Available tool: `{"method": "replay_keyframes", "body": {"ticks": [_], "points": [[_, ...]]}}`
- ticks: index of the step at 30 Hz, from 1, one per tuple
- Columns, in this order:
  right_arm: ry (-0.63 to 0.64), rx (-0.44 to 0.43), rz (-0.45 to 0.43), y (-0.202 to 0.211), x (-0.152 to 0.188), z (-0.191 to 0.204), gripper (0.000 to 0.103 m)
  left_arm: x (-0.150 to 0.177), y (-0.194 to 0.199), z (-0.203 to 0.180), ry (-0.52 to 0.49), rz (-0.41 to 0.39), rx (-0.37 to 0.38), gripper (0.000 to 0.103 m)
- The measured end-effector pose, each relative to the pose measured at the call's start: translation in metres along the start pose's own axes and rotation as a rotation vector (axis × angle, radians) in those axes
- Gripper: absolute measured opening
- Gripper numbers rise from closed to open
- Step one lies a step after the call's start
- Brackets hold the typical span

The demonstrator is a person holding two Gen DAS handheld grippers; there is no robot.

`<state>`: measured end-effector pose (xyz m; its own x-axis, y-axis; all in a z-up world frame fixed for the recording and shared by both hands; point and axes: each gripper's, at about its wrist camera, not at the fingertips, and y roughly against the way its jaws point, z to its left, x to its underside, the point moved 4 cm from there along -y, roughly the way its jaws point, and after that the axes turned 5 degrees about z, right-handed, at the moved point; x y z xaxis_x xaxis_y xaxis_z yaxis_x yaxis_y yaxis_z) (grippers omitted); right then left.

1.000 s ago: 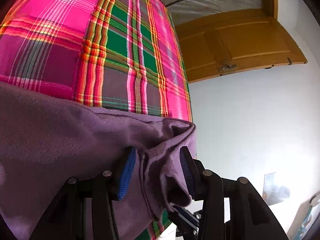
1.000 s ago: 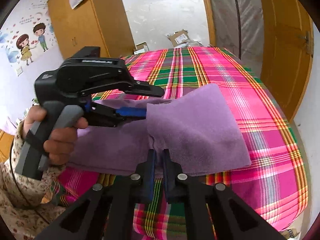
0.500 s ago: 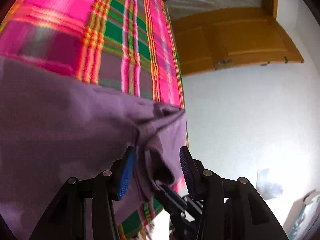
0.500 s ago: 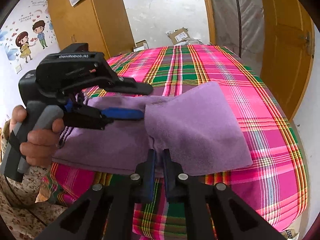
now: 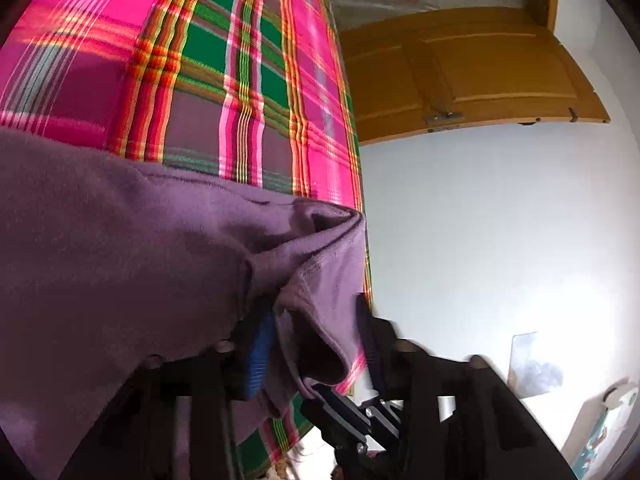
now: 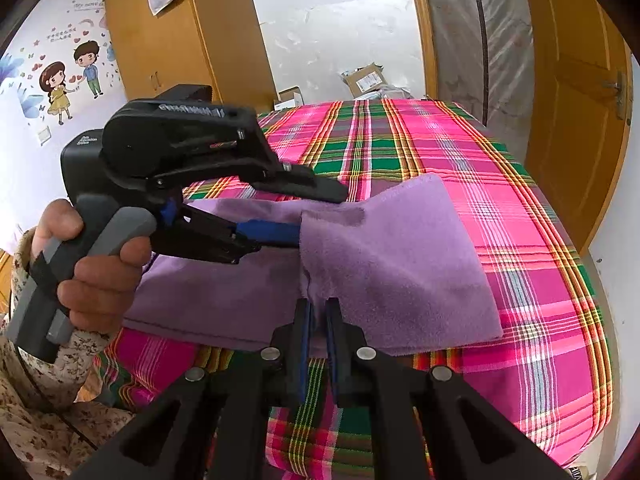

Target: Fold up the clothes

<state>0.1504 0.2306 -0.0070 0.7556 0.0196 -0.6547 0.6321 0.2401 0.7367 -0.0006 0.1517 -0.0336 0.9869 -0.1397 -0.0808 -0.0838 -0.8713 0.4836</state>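
Note:
A purple fleece garment lies partly folded on a bed with a pink and green plaid sheet. My right gripper is shut on the garment's near edge at a seam. A hand holds my left gripper at the left, its fingers reaching into the top of the fold. In the left wrist view the left gripper has its jaws closing on a bunched fold of the garment. The cloth fills the gap and both pads touch it.
The plaid sheet runs to the bed's edge beside a white wall. A wooden door stands at the right, a wardrobe at the back left. Cardboard boxes sit on the floor beyond the bed.
The left gripper's jaws have narrowed from wide apart onto the bunched purple fold. The right gripper keeps its grip on the edge and has not moved.

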Motion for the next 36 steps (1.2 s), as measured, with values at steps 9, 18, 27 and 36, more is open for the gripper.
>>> {"method": "replay_keyframes", "body": {"ticks": [9, 18, 27, 36], "points": [[0.046, -0.005, -0.016, 0.003, -0.002, 0.013, 0.008, -0.023, 0.007, -0.002, -0.071, -0.082, -0.032, 0.010], [0.063, -0.044, 0.051, -0.014, 0.002, 0.020, 0.010, -0.035, 0.018, 0.023, -0.044, -0.135, -0.091, 0.006], [0.071, -0.059, -0.002, 0.010, -0.007, 0.019, 0.013, -0.033, 0.022, 0.028, -0.022, -0.112, -0.092, 0.007], [-0.013, 0.046, 0.001, -0.018, -0.044, -0.007, 0.013, -0.021, 0.039, 0.034, 0.008, -0.115, -0.075, 0.011]]}}
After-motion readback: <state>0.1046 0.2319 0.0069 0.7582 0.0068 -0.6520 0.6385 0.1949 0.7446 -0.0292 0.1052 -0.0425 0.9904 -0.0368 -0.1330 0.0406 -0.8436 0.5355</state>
